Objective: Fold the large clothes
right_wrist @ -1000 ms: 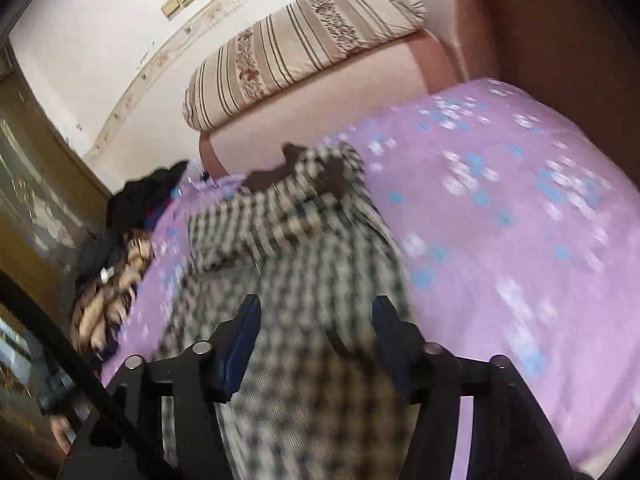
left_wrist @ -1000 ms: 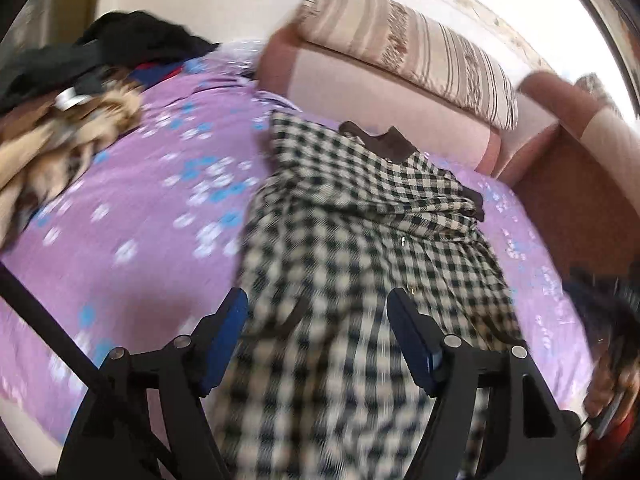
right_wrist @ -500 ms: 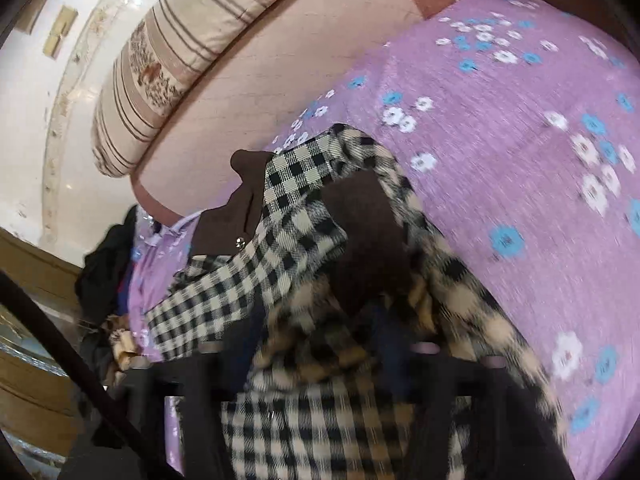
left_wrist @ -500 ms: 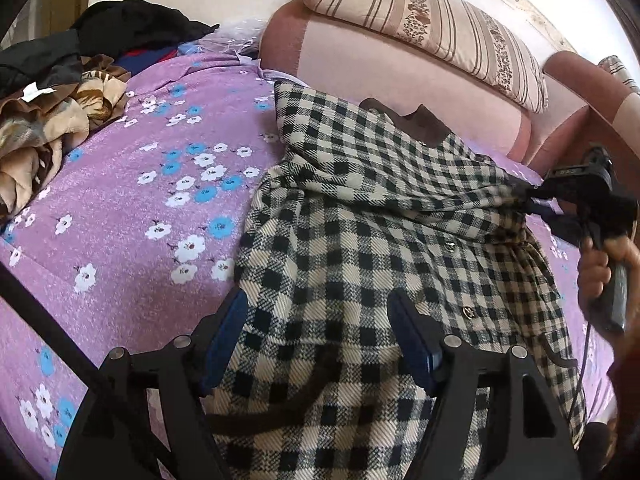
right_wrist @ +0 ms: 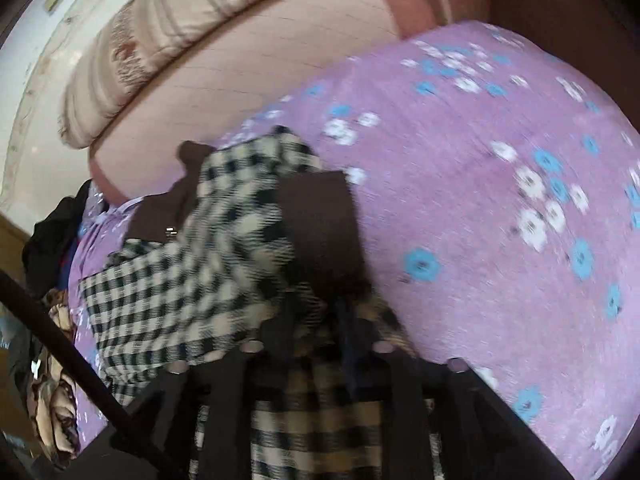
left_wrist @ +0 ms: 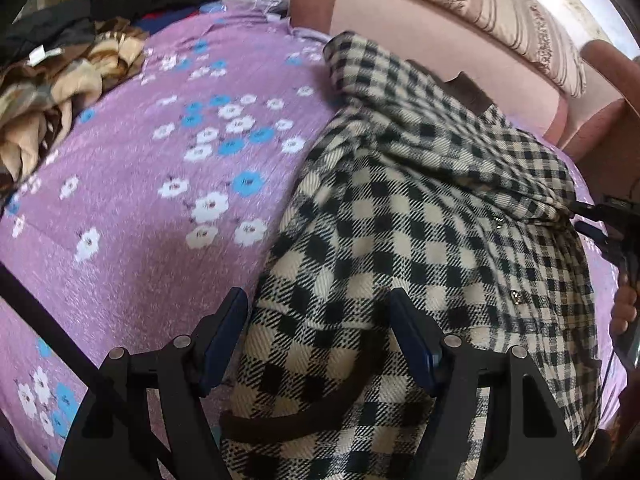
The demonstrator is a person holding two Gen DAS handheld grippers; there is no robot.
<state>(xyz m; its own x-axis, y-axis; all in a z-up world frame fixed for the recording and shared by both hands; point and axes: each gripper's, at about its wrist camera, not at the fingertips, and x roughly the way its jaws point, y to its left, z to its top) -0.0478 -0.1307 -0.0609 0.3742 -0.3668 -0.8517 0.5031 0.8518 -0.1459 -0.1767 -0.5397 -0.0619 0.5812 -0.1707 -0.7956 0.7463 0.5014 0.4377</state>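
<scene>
A black-and-cream checked coat (left_wrist: 420, 208) with a brown collar lies on a purple flowered bed sheet (left_wrist: 160, 184). My left gripper (left_wrist: 320, 336) is open, its blue-padded jaws spread over the coat's near hem without pinching it. My right gripper (right_wrist: 316, 320) is shut on a bunched fold of the coat (right_wrist: 208, 256) beside a brown cuff (right_wrist: 320, 224). It also shows at the right edge of the left wrist view (left_wrist: 600, 220), pulling the coat's right side taut.
A pink padded headboard (left_wrist: 420, 40) with a striped pillow (left_wrist: 500, 12) on top stands behind the coat. A heap of brown, tan and black clothes (left_wrist: 60, 80) lies at the far left of the bed. Bare sheet (right_wrist: 500, 220) spreads to the right.
My right gripper went from open above the coat to shut on a fold at its right side and drew it up. My left gripper moved closer over the hem, still open.
</scene>
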